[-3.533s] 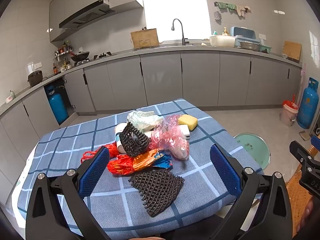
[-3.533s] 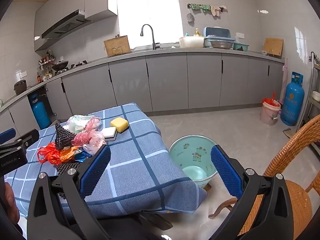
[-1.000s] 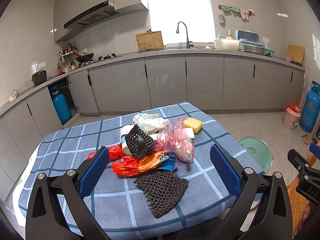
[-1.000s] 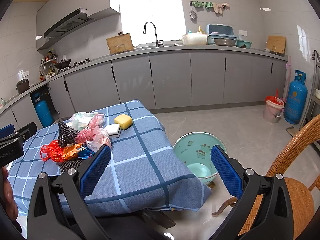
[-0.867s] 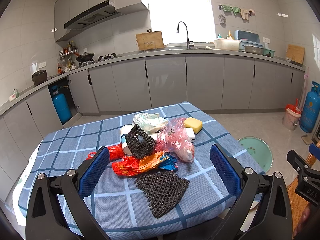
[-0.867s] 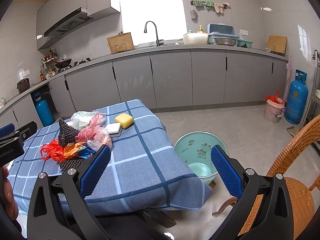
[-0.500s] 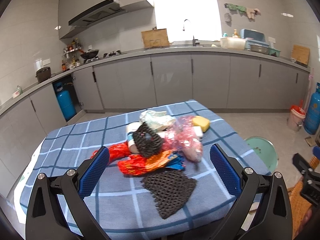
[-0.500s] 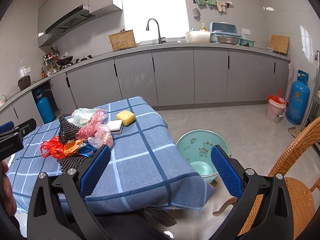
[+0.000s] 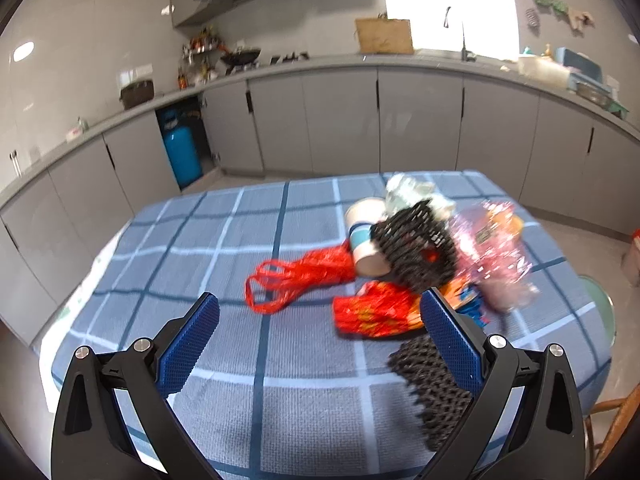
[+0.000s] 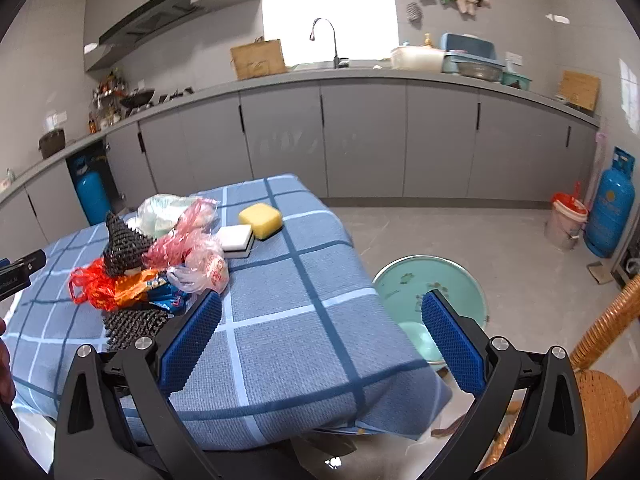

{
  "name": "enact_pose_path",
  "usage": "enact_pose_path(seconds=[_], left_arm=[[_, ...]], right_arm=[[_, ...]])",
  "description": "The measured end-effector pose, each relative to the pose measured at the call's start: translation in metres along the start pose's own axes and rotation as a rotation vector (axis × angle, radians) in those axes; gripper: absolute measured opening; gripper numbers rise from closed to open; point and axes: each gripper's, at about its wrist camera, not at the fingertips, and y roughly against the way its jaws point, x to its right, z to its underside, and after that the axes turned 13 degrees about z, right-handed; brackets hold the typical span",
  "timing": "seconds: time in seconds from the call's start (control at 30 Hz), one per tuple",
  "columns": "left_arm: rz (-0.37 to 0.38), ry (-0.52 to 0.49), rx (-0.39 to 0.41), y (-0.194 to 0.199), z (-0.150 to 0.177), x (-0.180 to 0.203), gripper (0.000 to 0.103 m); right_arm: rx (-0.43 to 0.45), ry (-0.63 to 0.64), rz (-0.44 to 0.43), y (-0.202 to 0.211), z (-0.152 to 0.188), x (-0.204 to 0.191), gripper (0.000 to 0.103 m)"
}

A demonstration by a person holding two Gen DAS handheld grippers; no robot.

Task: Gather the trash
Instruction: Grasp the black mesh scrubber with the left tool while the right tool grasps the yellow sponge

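Observation:
A pile of trash lies on the blue checked tablecloth (image 9: 224, 240): a red net bag (image 9: 304, 276), an orange-red wrapper (image 9: 376, 312), two black foam nets (image 9: 416, 248) (image 9: 436, 380), a paper cup (image 9: 364, 236), a pink plastic bag (image 9: 496, 256) and a pale bag (image 9: 408, 190). My left gripper (image 9: 320, 340) is open and empty above the near table edge, left of the pile. My right gripper (image 10: 320, 336) is open and empty over the table's right corner. The pile also shows in the right wrist view (image 10: 160, 260).
A yellow sponge (image 10: 260, 220) and a white sponge (image 10: 236, 240) lie on the table. A green basin (image 10: 428, 292) stands on the floor to the right. A wicker chair (image 10: 600, 360), a small bin (image 10: 566, 220) and blue gas cylinders (image 10: 610, 220) are nearby. Grey kitchen cabinets (image 10: 360, 140) run behind.
My left gripper has swung left and closer to the table, so the pile sits to the right in its view. The right gripper has barely moved. Both stay open.

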Motion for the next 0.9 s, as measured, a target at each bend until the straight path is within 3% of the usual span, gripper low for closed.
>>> enact_pose_path(seconds=[0.33,0.67,0.73,0.8,0.83,0.9], left_arm=[[0.063,-0.054,-0.058,-0.055,-0.011,0.033,0.099],[0.133,-0.08,-0.101,-0.11,-0.03,0.064,0.098],[0.137,-0.085,-0.109,-0.116,-0.031,0.067,0.087],[0.16,-0.067,-0.133,-0.122,-0.03,0.065,0.055],[0.175,-0.055,-0.143,-0.125,-0.031,0.063,0.047],[0.184,-0.046,-0.151,-0.126,-0.031,0.059,0.019]], right_arm=[[-0.045,0.097,-0.04,-0.056,-0.012,-0.049,0.098],[-0.067,0.194,-0.079,-0.097,-0.013,-0.066,0.098],[-0.081,0.206,-0.101,-0.106,-0.015,-0.064,0.098],[-0.086,0.203,-0.104,-0.112,-0.021,-0.059,0.098],[-0.085,0.197,-0.107,-0.115,-0.025,-0.058,0.098],[-0.076,0.181,-0.102,-0.124,-0.037,-0.053,0.098]])
